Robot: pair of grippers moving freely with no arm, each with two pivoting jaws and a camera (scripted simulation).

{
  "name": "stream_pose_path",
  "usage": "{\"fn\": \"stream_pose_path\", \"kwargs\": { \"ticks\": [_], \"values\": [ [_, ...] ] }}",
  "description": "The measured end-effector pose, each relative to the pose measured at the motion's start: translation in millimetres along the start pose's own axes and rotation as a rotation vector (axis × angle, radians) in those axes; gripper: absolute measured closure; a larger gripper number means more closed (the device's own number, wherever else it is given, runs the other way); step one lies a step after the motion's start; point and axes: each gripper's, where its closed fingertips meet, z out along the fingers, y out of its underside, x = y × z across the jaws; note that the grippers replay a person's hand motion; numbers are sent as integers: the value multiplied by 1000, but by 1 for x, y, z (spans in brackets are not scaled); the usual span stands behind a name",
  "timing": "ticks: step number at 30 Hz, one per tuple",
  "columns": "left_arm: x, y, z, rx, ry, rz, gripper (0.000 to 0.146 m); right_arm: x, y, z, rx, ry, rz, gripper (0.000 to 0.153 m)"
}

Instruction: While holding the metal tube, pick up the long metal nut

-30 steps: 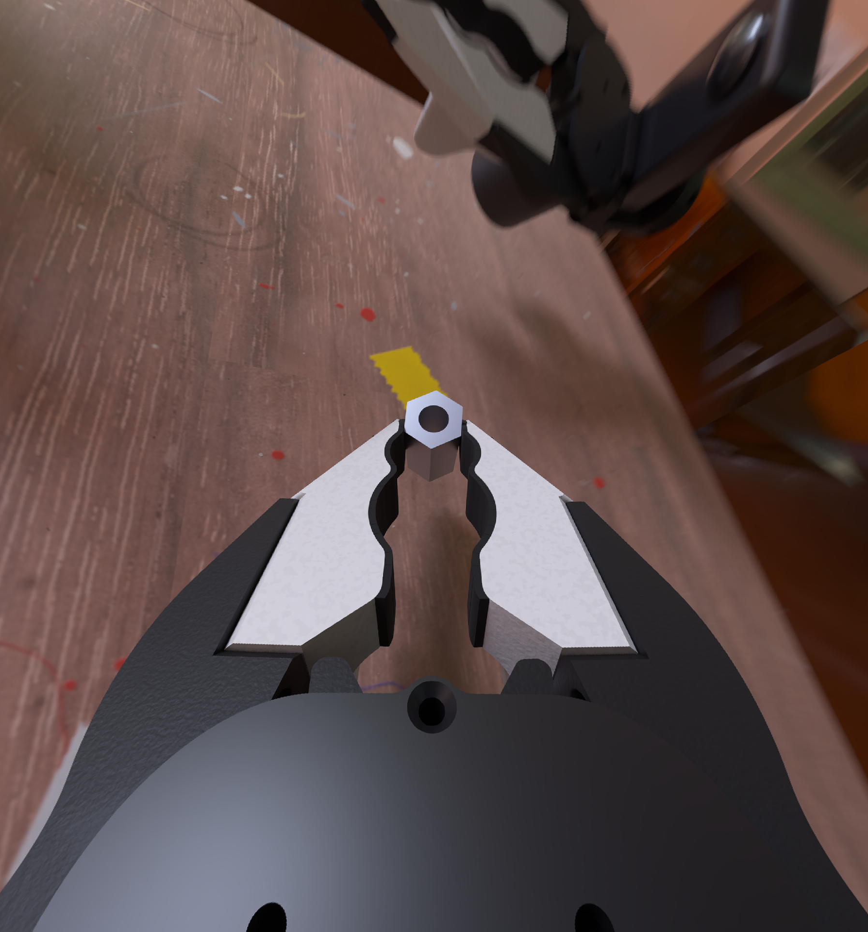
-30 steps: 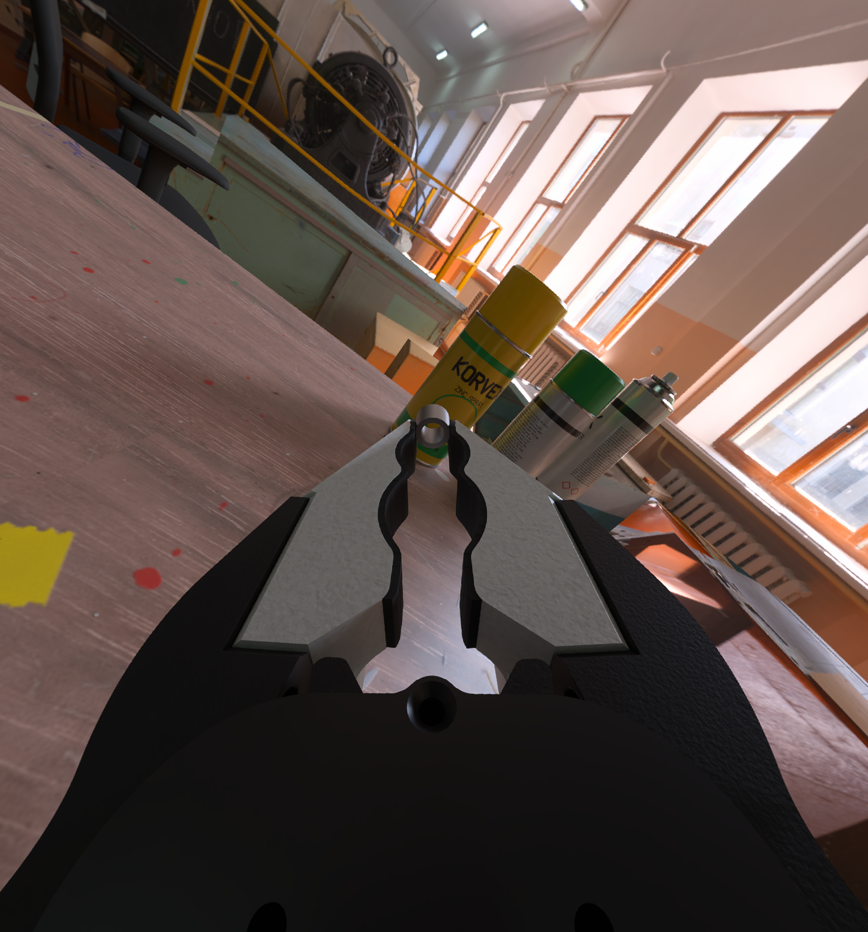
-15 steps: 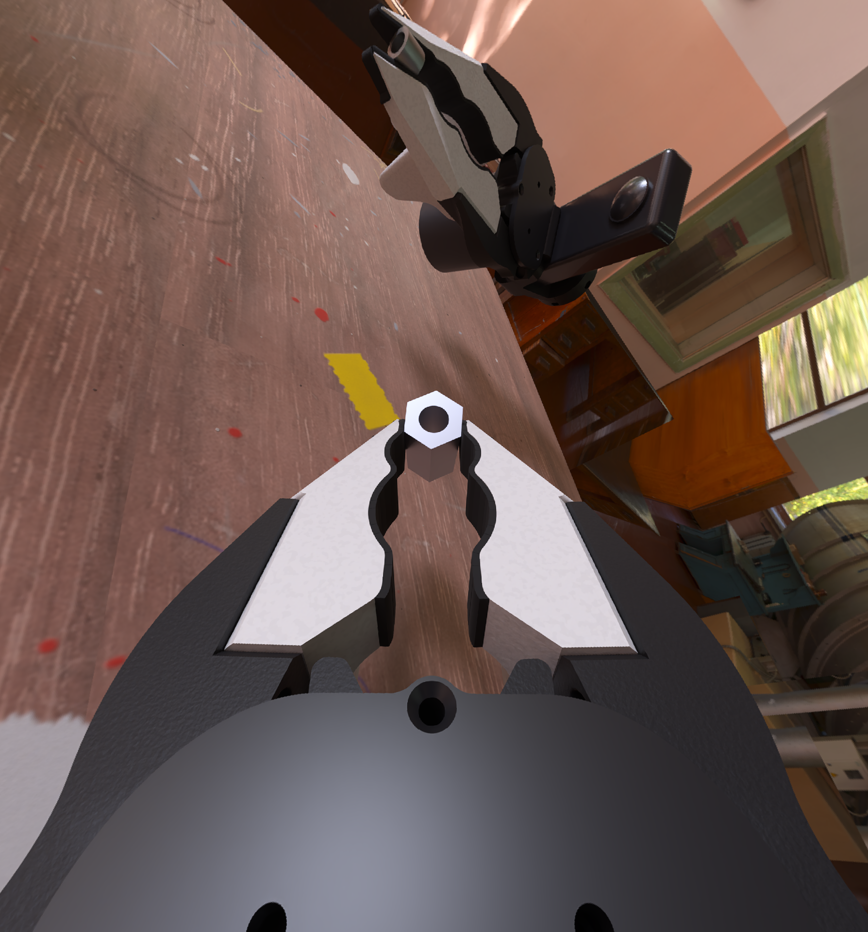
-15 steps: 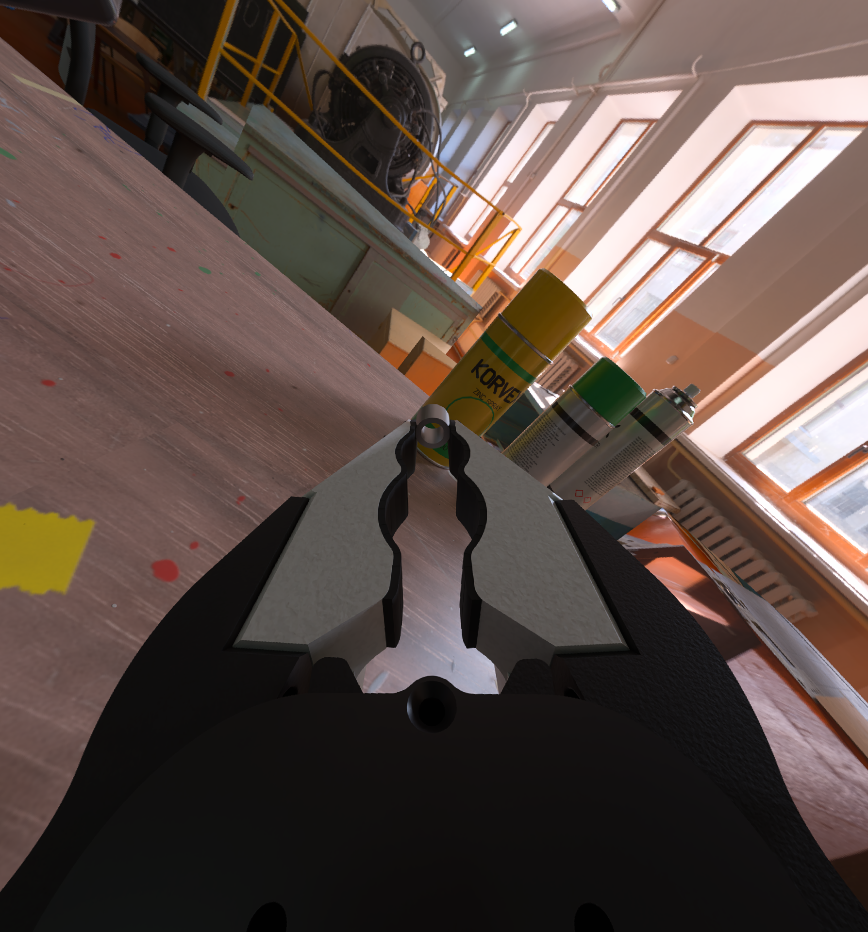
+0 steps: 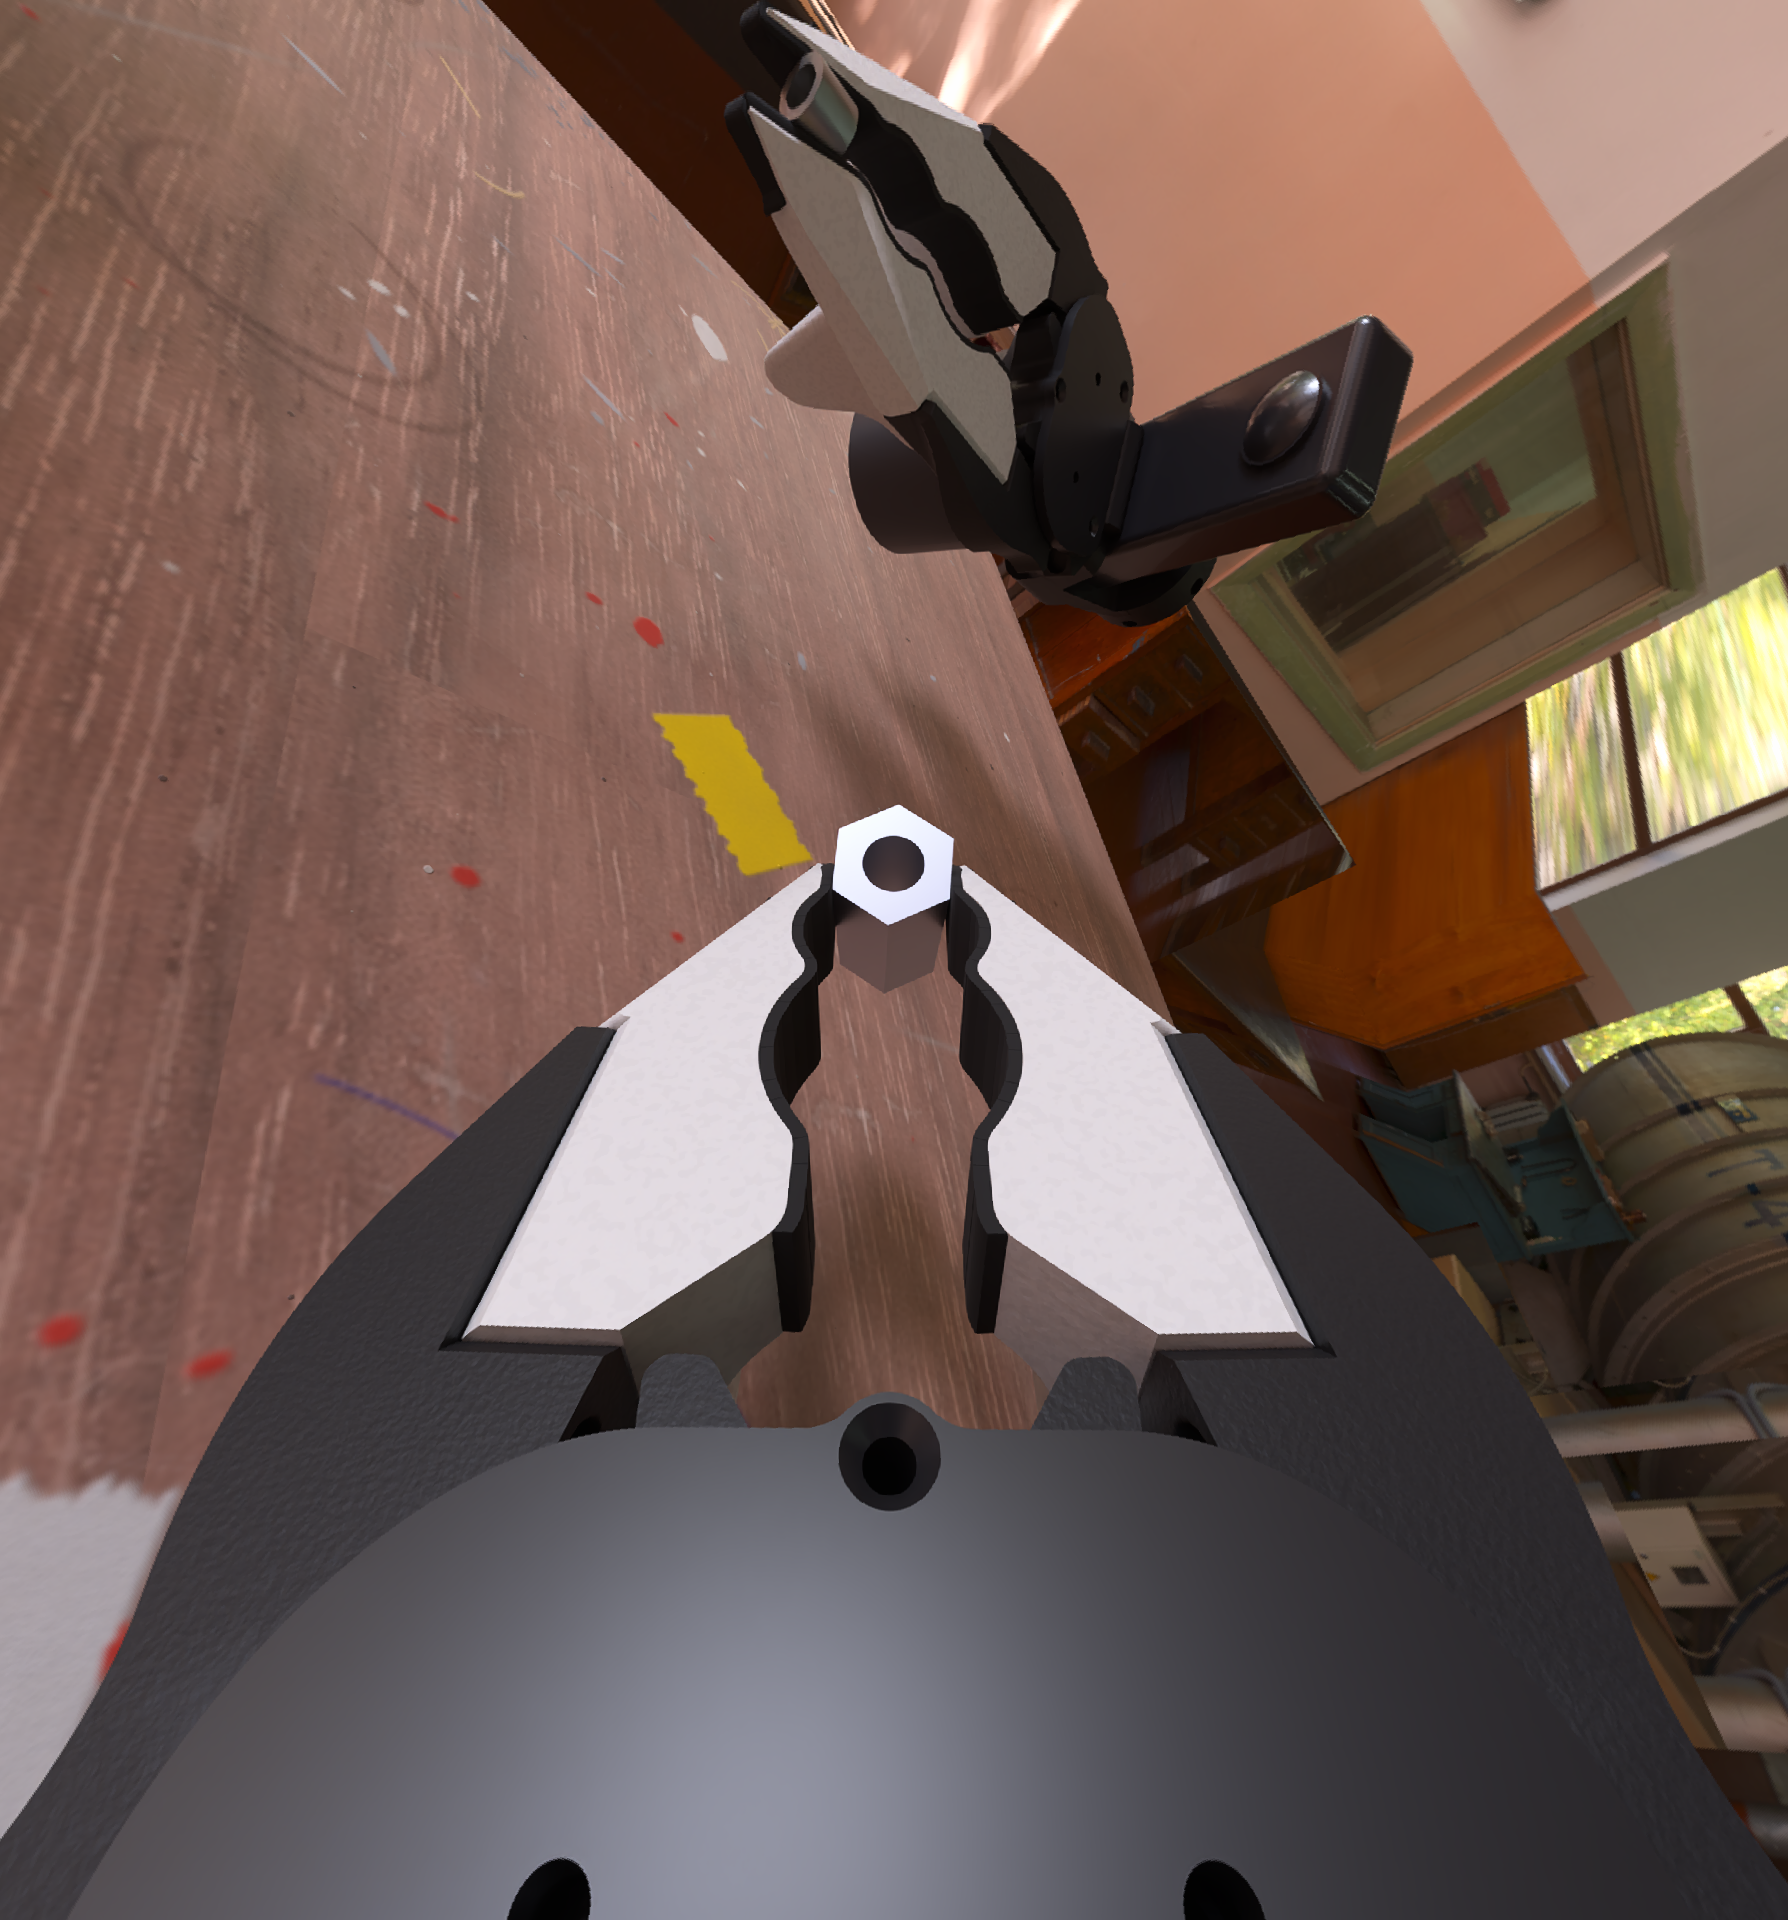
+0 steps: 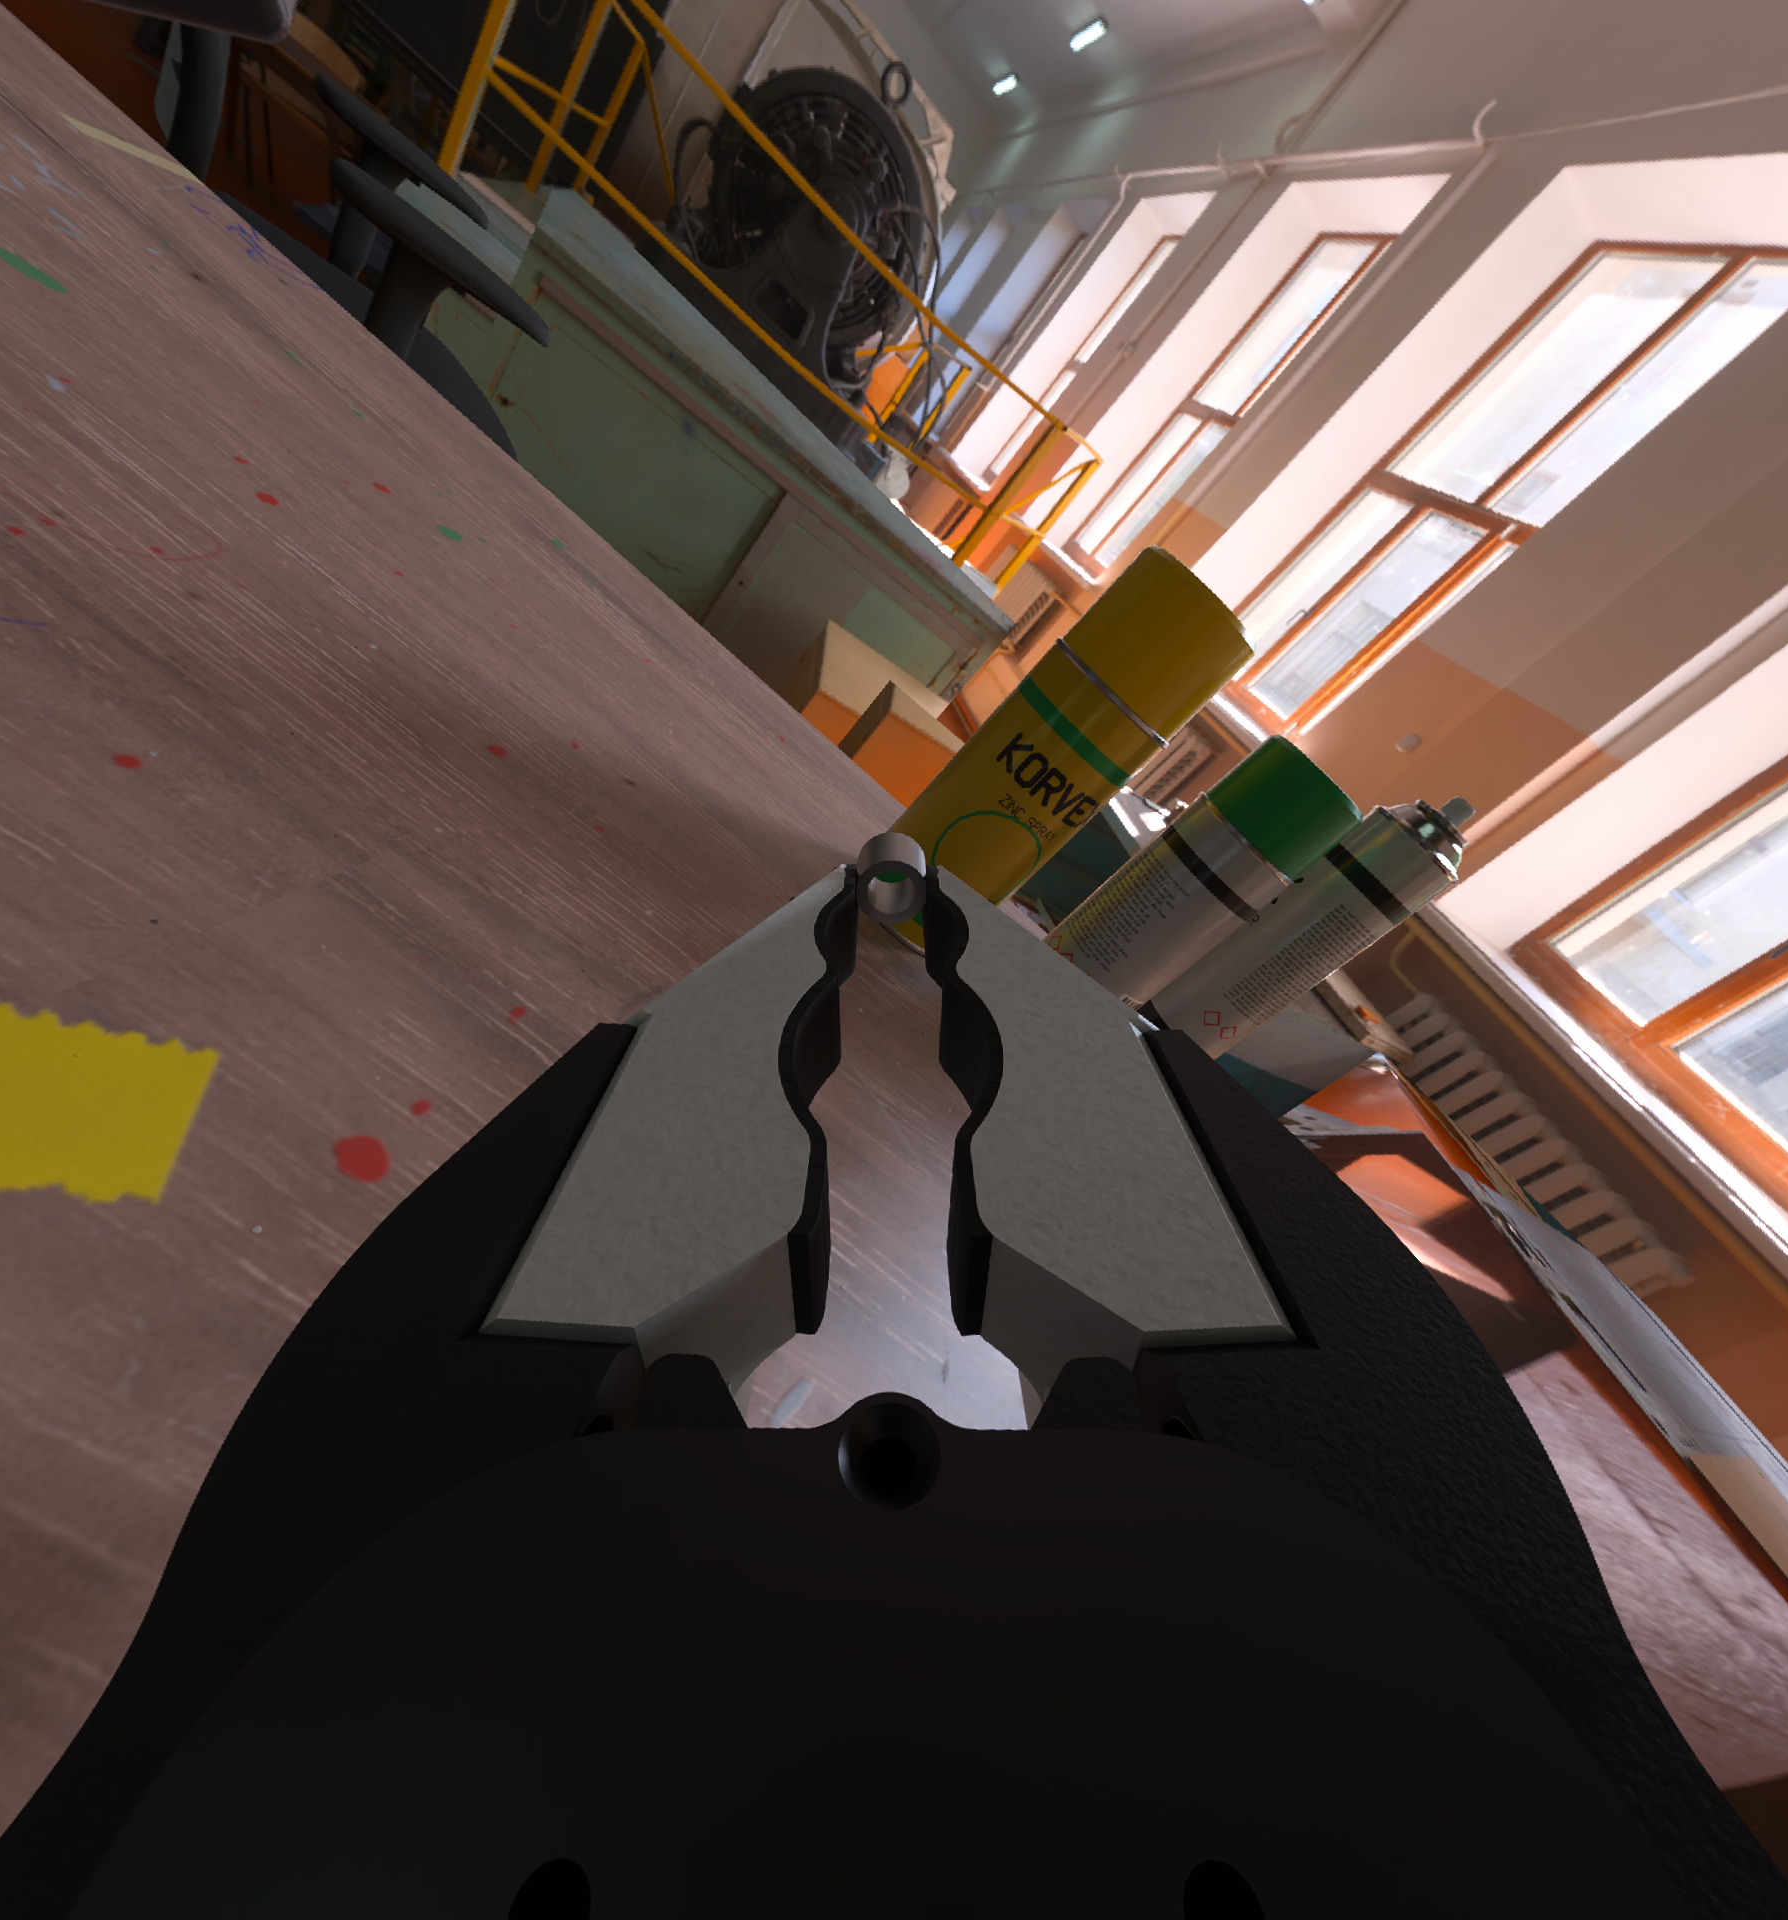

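My left gripper (image 5: 892,914) is shut on the long metal nut (image 5: 890,902), a bright hexagonal piece with a round bore, held at the fingertips above the wooden table (image 5: 246,623). My right gripper (image 6: 892,902) is shut on the short metal tube (image 6: 894,883), a grey cylinder with a hollow end, pinched at its fingertips. The right gripper also shows in the left wrist view (image 5: 817,104), higher and farther off, with the tube (image 5: 817,109) in its tips.
A yellow tape patch (image 5: 729,792) lies on the table under the nut and shows in the right wrist view (image 6: 48,1101). Three spray cans (image 6: 1077,748) stand near the table's far edge. A white patch (image 5: 28,1590) lies at lower left.
My left gripper has lifted and tilted with the nut in it; the table has dropped away and the room has come into view. The right gripper has shifted slightly, tube held.
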Motion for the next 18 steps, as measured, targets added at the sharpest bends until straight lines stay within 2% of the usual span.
{"fn": "stream_pose_path", "kwargs": {
  "ticks": [10, 13, 15, 18],
  "values": [
    [0, 0, 0, 5, 3, -5, 126, -4, 0, 1, -2, -16, -8, 141],
    [4, -1, -2, 18, 1, 43, 126, -3, 0, 0, -1, -16, -10, 141],
    [3, 7, -7, 3, -104, 137, 126, -3, 0, 0, 1, -17, -9, 141],
    [-8, 31, -30, -117, -448, 331, 126, -4, 0, 0, 0, -22, -8, 141]
  ]
}}
